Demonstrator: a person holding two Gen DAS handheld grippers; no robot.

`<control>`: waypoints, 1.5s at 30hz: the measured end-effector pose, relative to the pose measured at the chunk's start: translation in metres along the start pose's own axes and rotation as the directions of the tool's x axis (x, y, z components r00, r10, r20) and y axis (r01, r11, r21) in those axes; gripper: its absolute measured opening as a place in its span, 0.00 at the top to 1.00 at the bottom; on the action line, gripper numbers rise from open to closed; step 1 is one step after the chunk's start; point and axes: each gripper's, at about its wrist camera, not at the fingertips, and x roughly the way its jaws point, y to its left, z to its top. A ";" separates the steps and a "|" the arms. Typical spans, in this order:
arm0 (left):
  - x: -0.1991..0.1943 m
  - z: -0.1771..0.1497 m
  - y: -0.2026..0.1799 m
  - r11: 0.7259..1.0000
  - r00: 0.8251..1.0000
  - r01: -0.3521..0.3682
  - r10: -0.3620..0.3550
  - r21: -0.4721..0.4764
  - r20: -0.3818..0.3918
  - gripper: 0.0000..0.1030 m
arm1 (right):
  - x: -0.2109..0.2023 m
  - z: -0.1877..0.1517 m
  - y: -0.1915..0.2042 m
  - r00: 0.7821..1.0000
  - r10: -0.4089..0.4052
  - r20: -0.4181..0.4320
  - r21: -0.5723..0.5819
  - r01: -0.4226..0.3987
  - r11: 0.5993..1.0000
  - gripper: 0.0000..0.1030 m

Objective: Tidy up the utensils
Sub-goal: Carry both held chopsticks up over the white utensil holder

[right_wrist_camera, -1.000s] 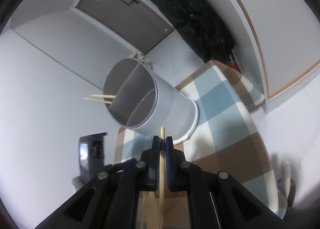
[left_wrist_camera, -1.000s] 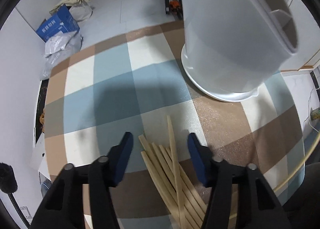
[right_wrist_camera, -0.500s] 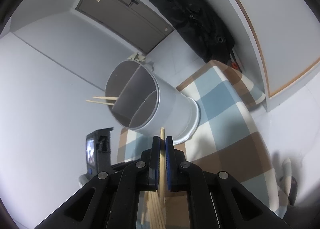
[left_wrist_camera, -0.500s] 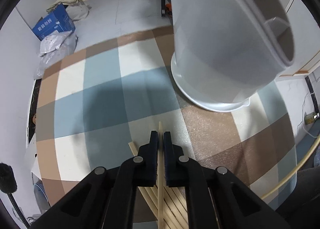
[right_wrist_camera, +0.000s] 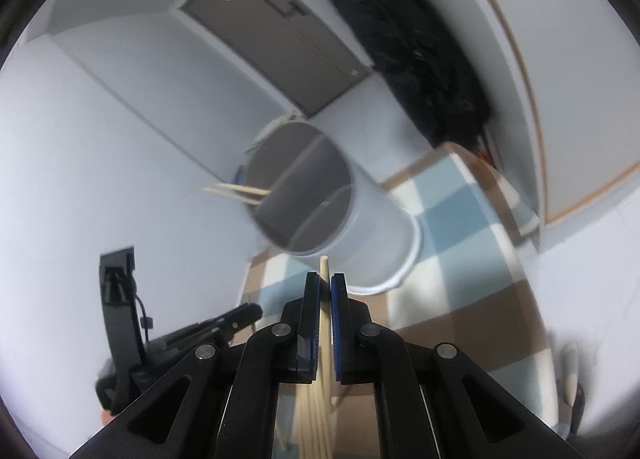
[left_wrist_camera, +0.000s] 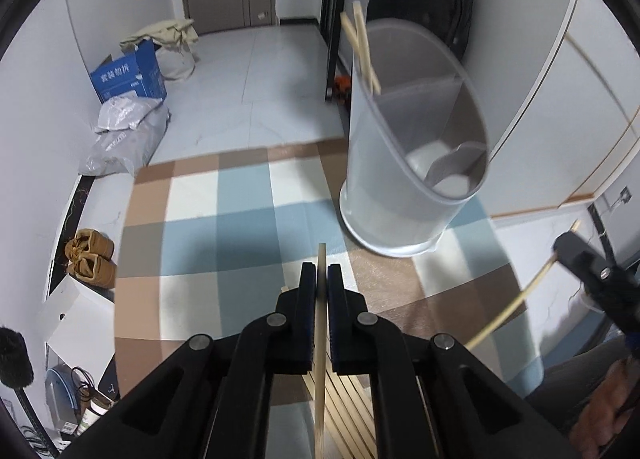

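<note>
Chopsticks are pinched in both grippers, one in your left gripper (left_wrist_camera: 321, 275) and one in your right gripper (right_wrist_camera: 325, 283), so lift each clear of the pile (left_wrist_camera: 352, 411) on the checked cloth (left_wrist_camera: 240, 219) and tip them upright over the grey divided holder (left_wrist_camera: 416, 163), beside the pair already inside (left_wrist_camera: 362, 47).

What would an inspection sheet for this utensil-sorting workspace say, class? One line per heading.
Surface: checked tablecloth, blue, brown and cream.
Job's things: grey divided utensil holder with two chopsticks standing in one compartment; loose chopsticks lying on the cloth.
Clutter: nothing seen on the cloth.
Grippers: left tool shut on one chopstick; right tool shut on another chopstick.
Cables: some among the floor items at lower left.
Surroundings: blue carton, plastic bags, shoes, black bag.
</note>
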 end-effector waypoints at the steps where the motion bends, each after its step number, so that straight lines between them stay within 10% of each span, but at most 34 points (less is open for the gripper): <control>1: -0.007 0.000 0.000 1.000 1.000 0.004 -0.004 -0.004 0.017 0.99 | -0.001 -0.002 0.006 1.000 0.004 0.010 -0.026 -0.003 1.000 0.96; 25: -0.070 0.014 0.027 0.989 0.978 0.135 -0.124 -0.056 0.169 0.99 | -0.011 -0.007 0.080 0.993 -0.064 0.095 -0.318 0.092 0.944 0.96; 45: -0.101 0.121 0.030 0.933 0.901 0.312 -0.231 -0.179 0.367 0.99 | -0.036 0.132 0.167 0.985 -0.080 0.155 -0.605 0.159 0.780 0.96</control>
